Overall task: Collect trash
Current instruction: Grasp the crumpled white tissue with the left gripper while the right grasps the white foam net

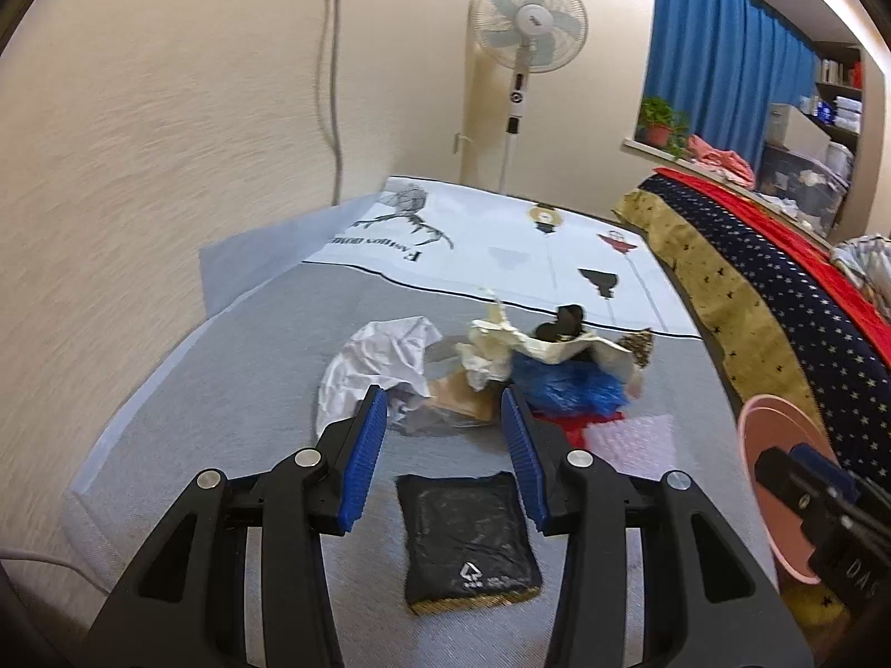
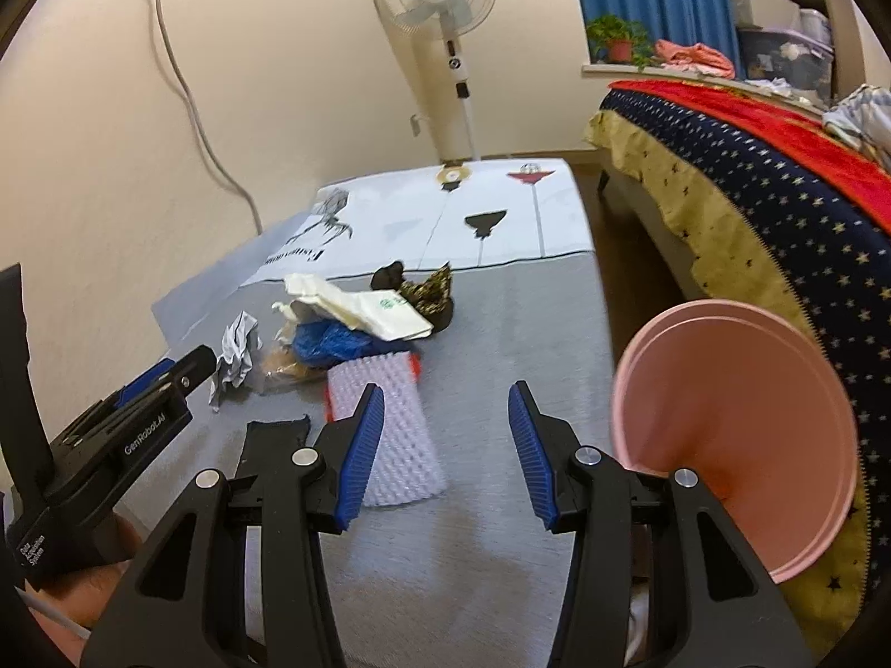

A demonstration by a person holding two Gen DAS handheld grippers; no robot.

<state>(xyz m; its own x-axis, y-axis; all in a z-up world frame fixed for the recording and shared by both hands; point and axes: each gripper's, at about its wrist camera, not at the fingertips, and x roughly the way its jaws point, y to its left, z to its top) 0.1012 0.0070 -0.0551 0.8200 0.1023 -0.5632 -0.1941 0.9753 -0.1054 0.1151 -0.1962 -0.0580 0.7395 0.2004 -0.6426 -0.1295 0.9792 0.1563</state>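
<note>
Trash pile [image 1: 501,367] untouched; left tool [image 1: 445,445], right tool [image 2: 445,440] half-open, empty.

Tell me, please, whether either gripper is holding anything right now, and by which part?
Nothing is held: the left gripper and right gripper both stand open and empty.

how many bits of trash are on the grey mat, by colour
White: 3, crumpled paper, cream bag, foam net
Black: 2, flat pouch, dark wad
Blue: 1, blue bag
Brown: 1, brown wrapper
Total: 7
</note>
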